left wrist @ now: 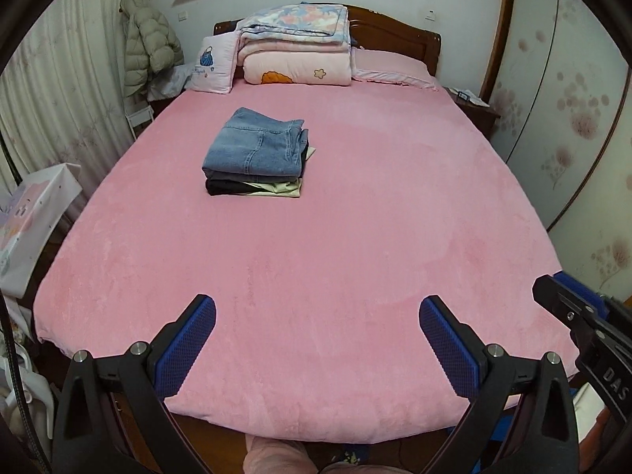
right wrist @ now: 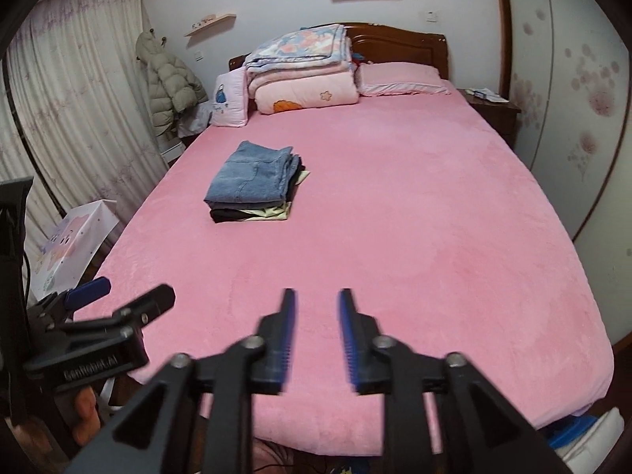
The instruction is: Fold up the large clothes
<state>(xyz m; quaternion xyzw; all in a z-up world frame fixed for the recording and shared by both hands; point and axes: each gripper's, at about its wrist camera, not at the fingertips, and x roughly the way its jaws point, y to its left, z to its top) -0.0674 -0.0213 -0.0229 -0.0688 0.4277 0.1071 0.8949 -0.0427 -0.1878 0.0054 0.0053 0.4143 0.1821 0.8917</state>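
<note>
A home bedroom: pink bed (left wrist: 316,237), wooden headboard (left wrist: 395,27), curtains (left wrist: 59,98).

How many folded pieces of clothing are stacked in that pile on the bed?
3 that I can tell: blue jeans on top, a black garment beneath at the left, and a pale yellow one at the bottom right. More layers may be hidden inside the stack.

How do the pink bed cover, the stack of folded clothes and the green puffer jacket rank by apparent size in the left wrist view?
1. pink bed cover, by far.
2 and 3. Stack of folded clothes and green puffer jacket look alike in size; the jacket hangs farther away, so no ranking.
</note>
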